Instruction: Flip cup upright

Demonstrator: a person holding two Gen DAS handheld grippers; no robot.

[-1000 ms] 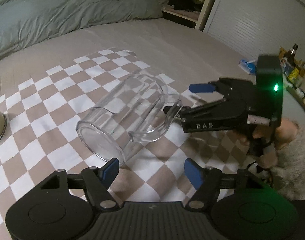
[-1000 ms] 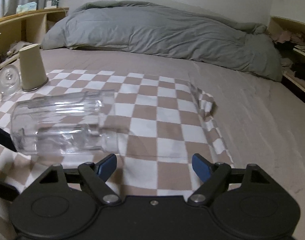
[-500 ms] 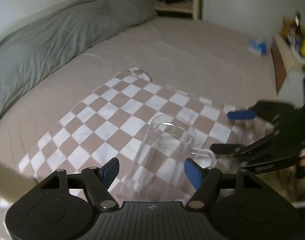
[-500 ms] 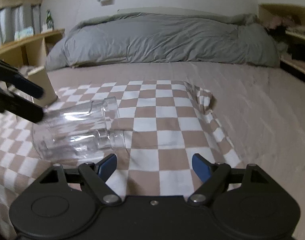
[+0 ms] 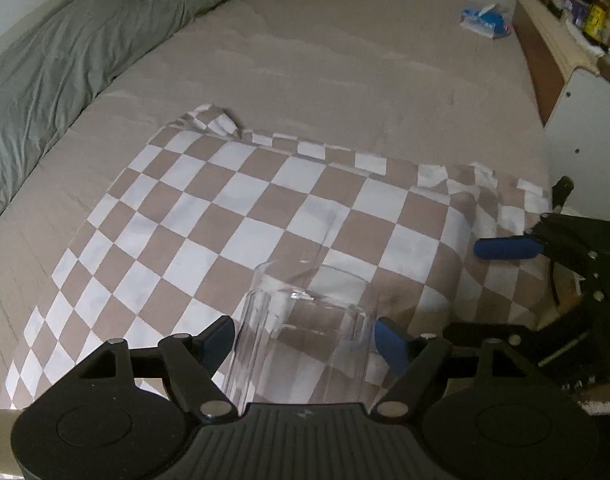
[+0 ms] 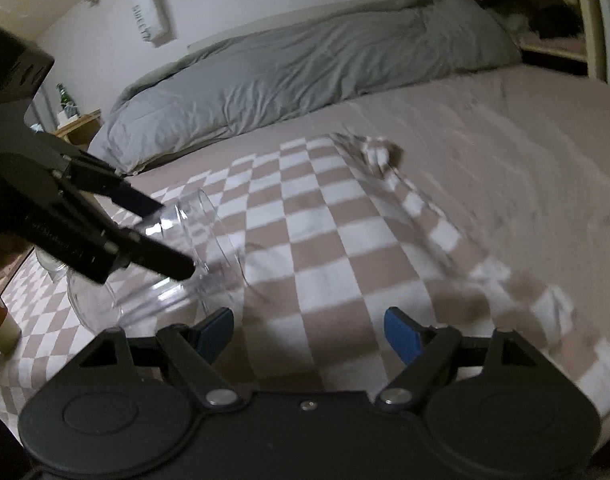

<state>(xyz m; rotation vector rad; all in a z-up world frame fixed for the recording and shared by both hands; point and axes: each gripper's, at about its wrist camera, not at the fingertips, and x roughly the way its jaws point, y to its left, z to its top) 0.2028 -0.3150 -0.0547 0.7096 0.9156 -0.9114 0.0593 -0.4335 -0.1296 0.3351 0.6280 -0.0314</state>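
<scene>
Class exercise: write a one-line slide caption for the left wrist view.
Left gripper straddles a clear cup on a checkered cloth, jaws open either side.

Dim bedroom; grey duvet [image 6: 305, 68], seemingly rumpled.

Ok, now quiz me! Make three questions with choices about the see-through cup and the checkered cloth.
1. Where is the clear cup?
A. on a chair
B. between the jaws of the left gripper
C. on the floor

2. What colours are the squares on the cloth?
A. brown and white
B. red and black
C. green and yellow

3. How is the cup sitting?
A. straight upright
B. broken in pieces
C. tipped over on its side

Answers: 1 B, the left wrist view shows a jaw on each side of it. 2 A, both views show those squares. 3 C, the right wrist view shows it leaning sideways.
</scene>
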